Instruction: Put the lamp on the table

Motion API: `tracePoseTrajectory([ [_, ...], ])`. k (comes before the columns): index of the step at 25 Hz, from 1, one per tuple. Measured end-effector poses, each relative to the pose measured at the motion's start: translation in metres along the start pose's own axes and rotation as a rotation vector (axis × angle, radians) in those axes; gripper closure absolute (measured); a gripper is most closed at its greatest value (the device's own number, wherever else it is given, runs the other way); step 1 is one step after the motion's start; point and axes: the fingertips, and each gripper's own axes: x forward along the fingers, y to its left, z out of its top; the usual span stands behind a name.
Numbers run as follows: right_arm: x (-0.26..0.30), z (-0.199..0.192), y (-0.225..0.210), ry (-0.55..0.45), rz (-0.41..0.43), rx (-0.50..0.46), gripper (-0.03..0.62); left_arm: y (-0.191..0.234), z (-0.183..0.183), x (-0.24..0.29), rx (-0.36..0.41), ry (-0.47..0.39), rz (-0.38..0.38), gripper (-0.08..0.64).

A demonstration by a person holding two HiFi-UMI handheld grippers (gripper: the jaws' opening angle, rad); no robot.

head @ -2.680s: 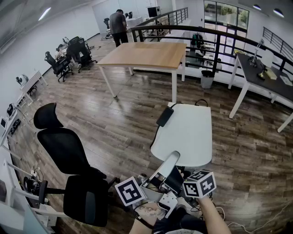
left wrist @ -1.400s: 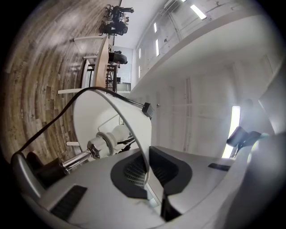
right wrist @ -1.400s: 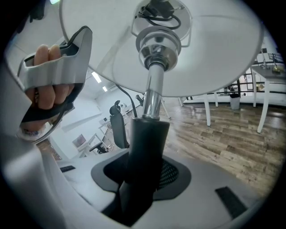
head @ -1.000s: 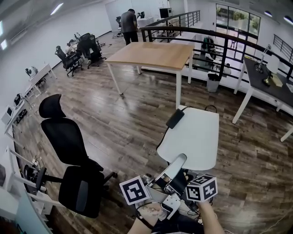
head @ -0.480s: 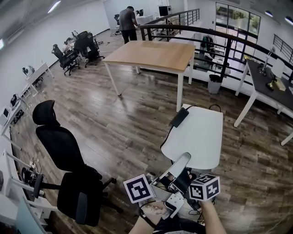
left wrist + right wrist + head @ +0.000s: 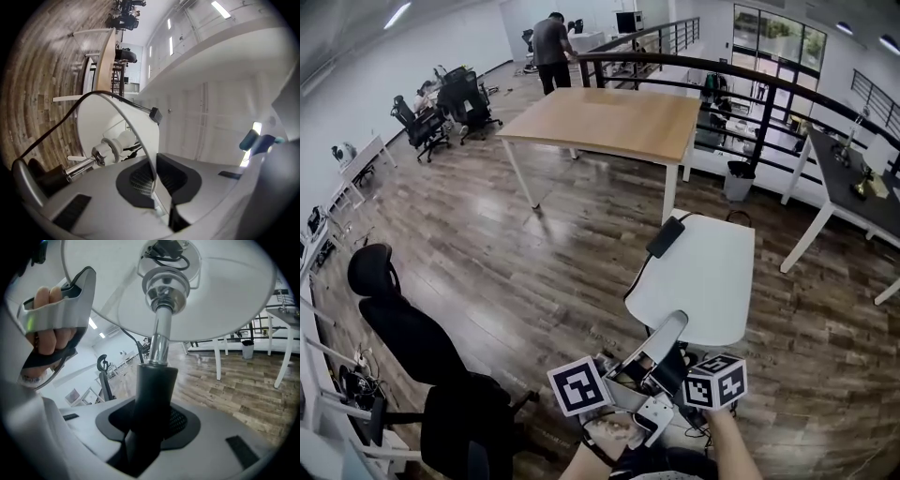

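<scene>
I carry the lamp between both grippers, low in the head view. Its broad white shade (image 6: 698,277) points away from me, with a black plug block (image 6: 664,237) and cord at its far edge. My left gripper (image 6: 153,178) is shut on the shade's thin white rim (image 6: 140,140); its marker cube (image 6: 578,386) shows in the head view. My right gripper (image 6: 150,420) is shut on the black sleeve (image 6: 151,390) of the lamp's chrome stem (image 6: 159,341), below the white shade (image 6: 225,291). A wooden table (image 6: 609,122) stands ahead across the plank floor.
A black office chair (image 6: 412,347) is close at the lower left. A dark desk (image 6: 862,187) with small items stands at the right, behind a black railing (image 6: 750,84). A person (image 6: 551,47) and more chairs (image 6: 441,103) are at the far end.
The whole scene has slid toward me: the wooden table looms nearer and the black chair has dropped to the lower left. Both grippers keep the same hold on the lamp.
</scene>
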Motion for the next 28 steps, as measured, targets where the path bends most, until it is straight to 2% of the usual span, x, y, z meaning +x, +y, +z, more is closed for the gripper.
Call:
tracePoseTrajectory([
  [12,0.078,0.069,-0.017,0.004,0.006,-0.006,0.434,0.027,0.100,0.025,-0.001,-0.008,-0.007,0.547],
  [22,0.107,0.092,-0.034,0.040,0.023,-0.005,0.434,0.047,0.135,0.043,-0.007,-0.038,0.009,0.548],
  [28,0.127,0.121,-0.066,0.055,0.048,-0.017,0.434,0.071,0.165,0.075,0.005,-0.069,0.020,0.548],
])
